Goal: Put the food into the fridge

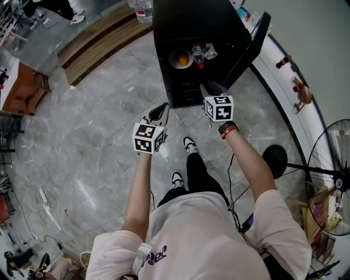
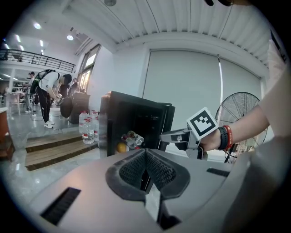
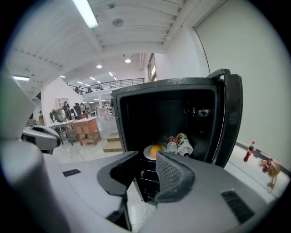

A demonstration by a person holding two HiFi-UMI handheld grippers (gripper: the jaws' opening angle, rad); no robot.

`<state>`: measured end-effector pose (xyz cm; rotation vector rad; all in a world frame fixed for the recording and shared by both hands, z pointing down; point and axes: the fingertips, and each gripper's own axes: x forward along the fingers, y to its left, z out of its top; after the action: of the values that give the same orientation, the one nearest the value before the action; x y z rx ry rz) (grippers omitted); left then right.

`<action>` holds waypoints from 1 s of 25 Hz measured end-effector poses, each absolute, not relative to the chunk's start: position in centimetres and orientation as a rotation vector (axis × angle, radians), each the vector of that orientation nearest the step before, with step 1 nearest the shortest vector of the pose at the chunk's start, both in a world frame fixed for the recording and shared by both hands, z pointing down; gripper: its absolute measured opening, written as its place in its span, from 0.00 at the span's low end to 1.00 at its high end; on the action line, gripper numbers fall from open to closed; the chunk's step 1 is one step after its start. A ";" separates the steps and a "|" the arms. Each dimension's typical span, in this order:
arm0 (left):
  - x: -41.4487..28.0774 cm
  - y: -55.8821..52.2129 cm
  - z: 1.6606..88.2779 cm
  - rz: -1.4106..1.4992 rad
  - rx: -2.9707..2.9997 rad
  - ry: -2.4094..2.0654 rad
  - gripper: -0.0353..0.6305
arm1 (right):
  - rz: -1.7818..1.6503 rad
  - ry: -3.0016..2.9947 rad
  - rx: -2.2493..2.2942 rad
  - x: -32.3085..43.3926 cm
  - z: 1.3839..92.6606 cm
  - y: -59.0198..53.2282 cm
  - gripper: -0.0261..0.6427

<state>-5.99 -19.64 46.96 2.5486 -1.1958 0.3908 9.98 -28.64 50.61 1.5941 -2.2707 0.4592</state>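
Note:
A small black fridge (image 1: 191, 33) stands on the floor ahead with its door (image 1: 254, 41) swung open to the right. On its shelf sit an orange (image 3: 156, 150) on a white plate (image 3: 148, 154) and two bottles (image 3: 179, 143) lying beside it. My right gripper (image 1: 210, 87) hovers just in front of the fridge opening, open, nothing between its jaws (image 3: 146, 159). My left gripper (image 1: 161, 109) hangs lower left of it, farther from the fridge; its pads (image 2: 146, 157) meet and hold nothing.
A wooden step (image 1: 98, 41) with water bottles (image 1: 143, 8) lies left of the fridge. A standing fan (image 1: 331, 175) is at the right, with a white ledge carrying a small cola bottle (image 1: 283, 61) and a toy (image 1: 302, 93). People stand in the far background (image 2: 45, 91).

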 end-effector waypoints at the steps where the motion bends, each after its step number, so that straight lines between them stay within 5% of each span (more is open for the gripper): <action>1: -6.0 -19.4 46.9 0.393 2.548 -1.195 0.08 | 0.453 -2.273 1.597 10.2 50.1 -28.2 0.23; 25: -7.9 -14.3 41.7 0.342 2.566 -1.263 0.08 | 0.473 -2.366 1.627 9.8 43.6 -17.4 0.09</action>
<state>-7.88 -14.31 41.71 2.5657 -1.2626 0.3420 9.82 -17.35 43.56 1.6273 -2.3662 0.4726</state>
